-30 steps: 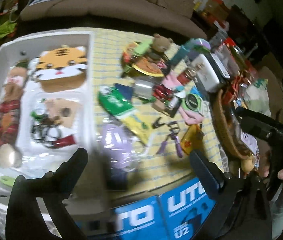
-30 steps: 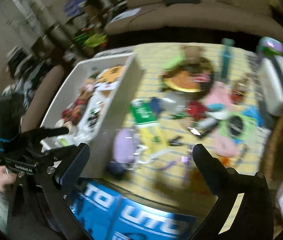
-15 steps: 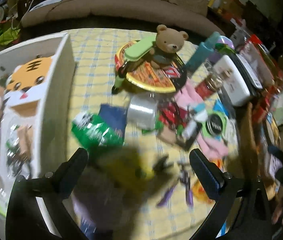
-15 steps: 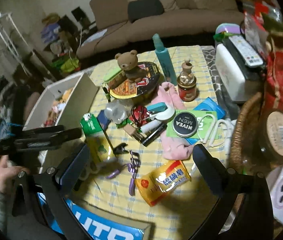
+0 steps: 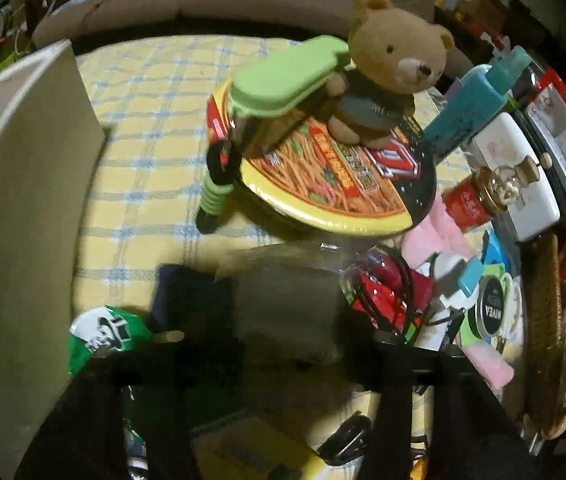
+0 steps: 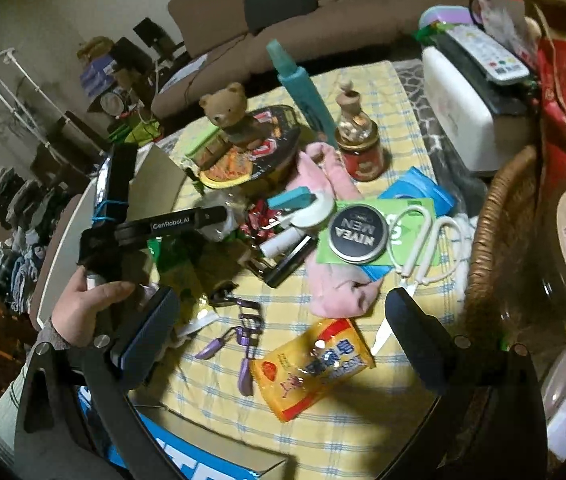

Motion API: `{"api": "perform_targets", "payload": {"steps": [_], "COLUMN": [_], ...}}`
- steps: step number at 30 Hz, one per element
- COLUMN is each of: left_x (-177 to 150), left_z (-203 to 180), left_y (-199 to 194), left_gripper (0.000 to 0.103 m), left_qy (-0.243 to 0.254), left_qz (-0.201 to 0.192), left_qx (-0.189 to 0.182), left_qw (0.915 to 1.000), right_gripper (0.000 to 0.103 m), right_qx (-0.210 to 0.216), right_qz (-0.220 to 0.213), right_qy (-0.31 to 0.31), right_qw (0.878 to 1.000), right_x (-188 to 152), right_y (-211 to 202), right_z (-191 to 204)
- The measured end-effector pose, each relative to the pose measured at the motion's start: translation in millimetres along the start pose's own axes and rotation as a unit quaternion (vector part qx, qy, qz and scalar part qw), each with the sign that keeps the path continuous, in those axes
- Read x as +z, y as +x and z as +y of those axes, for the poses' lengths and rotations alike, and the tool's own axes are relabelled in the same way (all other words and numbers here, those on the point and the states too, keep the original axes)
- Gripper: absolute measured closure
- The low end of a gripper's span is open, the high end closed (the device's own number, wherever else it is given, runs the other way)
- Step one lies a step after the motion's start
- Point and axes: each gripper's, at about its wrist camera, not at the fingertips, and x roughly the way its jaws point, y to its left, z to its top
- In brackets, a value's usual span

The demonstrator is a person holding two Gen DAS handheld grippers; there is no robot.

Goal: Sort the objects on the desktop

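Between closing left hand-held gripper [image 5: 271,364] jaws, clear tape roll [image 5: 287,300]

- left wrist cam sits low and close over the yellow checked cloth [image 5: 143,152], tilted steeply down; white bin wall [image 5: 23,200] on its left
- right wrist cam is higher, further back, near edge
- both catch the teddy bear [image 5: 387,68] [image 6: 225,110]; noodle bowl [image 5: 339,184] [image 6: 259,156] too
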Motion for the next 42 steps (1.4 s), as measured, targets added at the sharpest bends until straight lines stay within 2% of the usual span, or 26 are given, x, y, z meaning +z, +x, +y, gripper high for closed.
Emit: {"api": "perform_targets", "payload": {"steps": [3,5,9,11,13,15,16,18,20,21,24,27,30,31,32,33,34,35,36,38,42], "left_x": [-2,-5,-18,-31,-50,-68,-76,-94,-108,-114,-136,-159,-179,-183,-187,-191,-194,-200,-204,-210,-215], "left_z": [1,2,2,-2,0,6,10,24,31,31,30,29,29,30,33,35,36,38,40,47,68], "left_y": [-11,-24,-71,-103,-140,-168,-181,-207,-231,-241,-274,-304,-328,-334,-338,-341,-343,-347,-349,-355,-368], "left_gripper": [0.056,0.056,0.056,0.056,0.056,0.056,0.056,0.056,0.056,0.056,0.056,0.056,0.056,0.056,0.056,0.056,0.056,0.056,0.056,0.056,0.056], "left_qy": [-0.009,-0.011,-0.009,0.002,0.013,0.016,0.011,-0.007,0.004,0.018,0.077,0.153,0.221,0.234,0.251,0.268,0.284,0.306,0.321,0.340,0.359], "left_qz": [-0.019,-0.032,-0.054,-0.069,-0.080,-0.087,-0.088,-0.093,-0.111,-0.122,-0.157,-0.181,-0.195,-0.199,-0.200,-0.199,-0.196,-0.194,-0.191,-0.193,-0.199], "left_qx": [-0.003,-0.020,-0.073,-0.107,-0.150,-0.181,-0.205,-0.243,-0.260,-0.260,-0.254,-0.247,-0.218,-0.207,-0.192,-0.180,-0.172,-0.162,-0.151,-0.138,-0.135], "left_qw": [0.9998,0.9992,0.9958,0.9919,0.9853,0.9794,0.9747,0.9655,0.9592,0.9577,0.9512,0.9396,0.9306,0.9288,0.9273,0.9254,0.9226,0.9179,0.9154,0.9101,0.9018], "right_gripper": [0.000,0.000,0.000,0.000,0.000,0.000,0.000,0.001,0.001,0.001,0.001,0.001,0.002,0.004,0.016,0.033,0.040,0.052,0.056,0.057,0.060], "right_qx": [-0.005,-0.003,0.026,0.079,0.145,0.227,0.253,0.281,0.298,0.310,0.358,0.361,0.373,0.372,0.362,0.355,0.352,0.347,0.339,0.305,0.266], "right_qz": [0.002,-0.001,-0.012,-0.019,-0.027,-0.018,-0.011,0.009,0.026,0.042,0.110,0.144,0.172,0.175,0.175,0.170,0.173,0.181,0.187,0.198,0.207], "right_qy": [0.004,0.000,-0.007,0.004,0.034,0.076,0.088,0.100,0.096,0.099,0.127,0.123,0.127,0.122,0.111,0.097,0.086,0.072,0.056,0.008,-0.060], "right_qw": [1.000,1.000,1.000,0.997,0.989,0.971,0.963,0.955,0.949,0.945,0.919,0.913,0.903,0.903,0.909,0.914,0.916,0.918,0.920,0.932,0.939], "right_x": [-2,-1,-1,-1,-1,-1,-2,-4,-8,-10,-23,-38,-54,-57,-59,-61,-61,-61,-62,-62,-61], "right_y": [3,0,-11,-19,-24,-24,-23,-21,-20,-18,-6,-2,2,3,2,-1,-1,0,-1,-3,-4], "right_z": [-2,1,18,29,37,46,51,67,89,98,129,155,179,184,191,201,209,218,228,251,288]}}
